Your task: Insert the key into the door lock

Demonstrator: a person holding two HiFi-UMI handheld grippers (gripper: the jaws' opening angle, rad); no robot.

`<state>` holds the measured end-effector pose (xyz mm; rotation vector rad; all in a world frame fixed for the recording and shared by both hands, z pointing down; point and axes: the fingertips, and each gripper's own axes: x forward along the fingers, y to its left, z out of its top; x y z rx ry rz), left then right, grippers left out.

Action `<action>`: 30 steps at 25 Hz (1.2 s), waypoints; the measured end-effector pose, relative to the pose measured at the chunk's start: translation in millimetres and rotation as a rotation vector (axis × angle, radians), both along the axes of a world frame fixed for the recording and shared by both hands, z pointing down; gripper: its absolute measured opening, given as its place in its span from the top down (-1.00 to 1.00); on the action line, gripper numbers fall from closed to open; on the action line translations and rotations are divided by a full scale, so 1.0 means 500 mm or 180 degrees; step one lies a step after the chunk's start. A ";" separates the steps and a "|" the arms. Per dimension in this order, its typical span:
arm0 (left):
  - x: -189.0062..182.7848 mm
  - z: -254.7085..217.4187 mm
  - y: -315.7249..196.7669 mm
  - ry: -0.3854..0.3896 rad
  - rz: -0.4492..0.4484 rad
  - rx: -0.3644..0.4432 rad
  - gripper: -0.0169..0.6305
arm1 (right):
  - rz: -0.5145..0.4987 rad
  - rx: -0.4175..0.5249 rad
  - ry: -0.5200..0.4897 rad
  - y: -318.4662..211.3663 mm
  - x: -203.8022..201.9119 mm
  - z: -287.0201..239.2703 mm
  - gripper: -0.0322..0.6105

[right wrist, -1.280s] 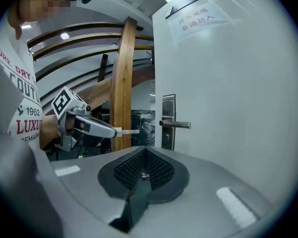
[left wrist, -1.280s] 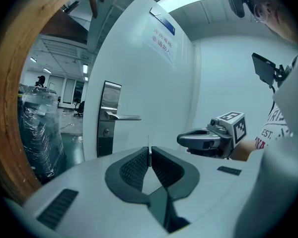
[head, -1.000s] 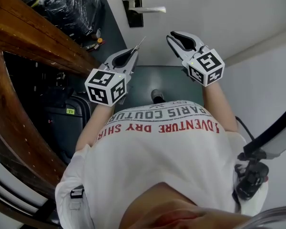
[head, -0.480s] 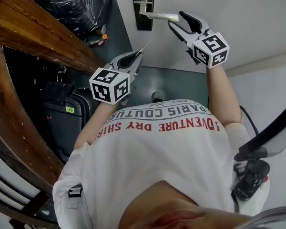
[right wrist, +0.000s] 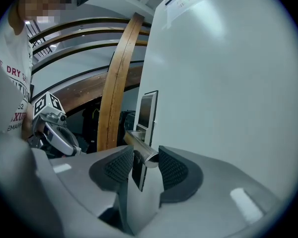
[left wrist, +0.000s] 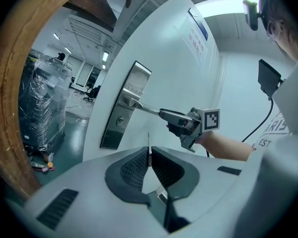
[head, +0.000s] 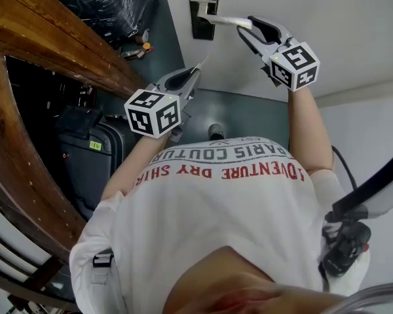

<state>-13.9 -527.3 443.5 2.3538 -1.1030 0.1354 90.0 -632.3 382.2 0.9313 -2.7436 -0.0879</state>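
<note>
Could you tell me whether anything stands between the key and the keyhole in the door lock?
Nothing visible does. The key in the left gripper faces the keyhole across open air; the door handle runs above that line.

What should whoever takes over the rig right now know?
Left gripper: shut on the key, blade sticking out past the tips, held short of the door.
Right gripper: jaws have just been closing round the free end of the door handle; whether the grip is firm is not clear.
Lock: the keyhole sits in the lock plate, below the handle, and is empty.
Done: key in hand, handle reached.
Left: bring the key to the keyhole and insert it.
</note>
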 end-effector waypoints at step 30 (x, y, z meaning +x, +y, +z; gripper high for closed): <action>0.004 0.063 -0.191 0.2915 -0.1185 -0.0860 0.88 | 0.0068 -0.0034 0.0008 0.017 -0.002 -0.004 0.41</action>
